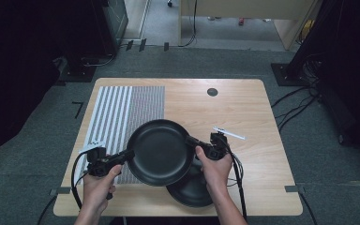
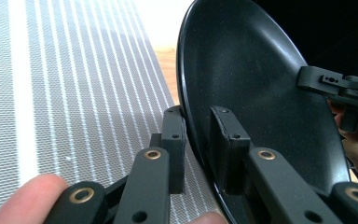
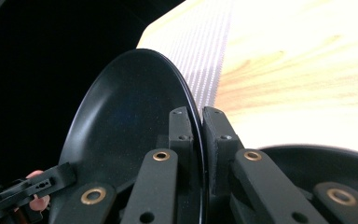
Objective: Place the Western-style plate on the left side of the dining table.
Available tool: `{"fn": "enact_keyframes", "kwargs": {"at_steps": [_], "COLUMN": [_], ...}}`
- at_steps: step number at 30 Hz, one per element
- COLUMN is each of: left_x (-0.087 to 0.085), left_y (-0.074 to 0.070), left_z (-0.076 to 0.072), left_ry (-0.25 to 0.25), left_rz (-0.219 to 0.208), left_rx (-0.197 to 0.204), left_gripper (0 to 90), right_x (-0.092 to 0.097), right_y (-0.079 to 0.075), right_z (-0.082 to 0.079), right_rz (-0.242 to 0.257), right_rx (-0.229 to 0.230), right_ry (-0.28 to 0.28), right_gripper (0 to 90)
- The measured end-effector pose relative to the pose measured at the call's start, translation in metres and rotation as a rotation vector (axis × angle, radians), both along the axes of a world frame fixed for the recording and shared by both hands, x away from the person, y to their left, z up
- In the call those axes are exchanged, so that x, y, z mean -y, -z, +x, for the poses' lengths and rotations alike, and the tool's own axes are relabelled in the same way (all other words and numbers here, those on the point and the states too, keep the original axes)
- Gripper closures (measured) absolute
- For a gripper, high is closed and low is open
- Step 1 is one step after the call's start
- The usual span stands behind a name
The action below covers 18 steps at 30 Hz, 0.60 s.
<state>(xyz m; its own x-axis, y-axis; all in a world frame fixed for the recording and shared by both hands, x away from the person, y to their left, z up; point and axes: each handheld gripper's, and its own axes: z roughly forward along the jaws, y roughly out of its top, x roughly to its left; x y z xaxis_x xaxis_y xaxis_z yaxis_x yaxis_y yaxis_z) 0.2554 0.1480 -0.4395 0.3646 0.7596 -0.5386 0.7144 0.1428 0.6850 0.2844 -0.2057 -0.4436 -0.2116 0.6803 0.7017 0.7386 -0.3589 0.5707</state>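
a light wooden table (image 1: 243, 108) with rounded corners stands on grey carpet (image 1: 23, 154). a striped grey-and-white mat (image 1: 122, 108) covers its left part. black curtains (image 1: 14, 56) darken both sides; cables (image 1: 295, 103) trail right; pale wooden furniture (image 1: 243, 9) stands behind.

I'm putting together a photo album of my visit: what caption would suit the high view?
Two hand-held grippers, left gripper and right gripper, clamp a black plate by opposite rims above a second plate.

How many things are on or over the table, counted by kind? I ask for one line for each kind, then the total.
Black plates: 2, upper plate held by both grippers, lower plate on the table
Striped mats: 1, striped mat
Grippers: 2, left gripper and right gripper
Total: 5
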Motion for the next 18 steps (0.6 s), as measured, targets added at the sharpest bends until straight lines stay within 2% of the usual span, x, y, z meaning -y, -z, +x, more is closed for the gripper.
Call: {"fn": "enact_keyframes", "kwargs": {"at_steps": [8, 18], "left_x": [-0.019, -0.038], "left_y": [-0.002, 0.001], "left_z": [0.004, 0.012], "left_ry": [-0.054, -0.106], "left_rz": [-0.006, -0.006], "left_rx": [0.010, 0.004], "left_gripper": [77.2, 77.1], "right_x": [-0.022, -0.047], "right_y": [-0.007, -0.007], "right_z": [0.021, 0.047], "right_rz": [-0.026, -0.049], "right_rx": [0.005, -0.007], "right_ry": [-0.046, -0.091], "right_gripper": [83.3, 82.9]}}
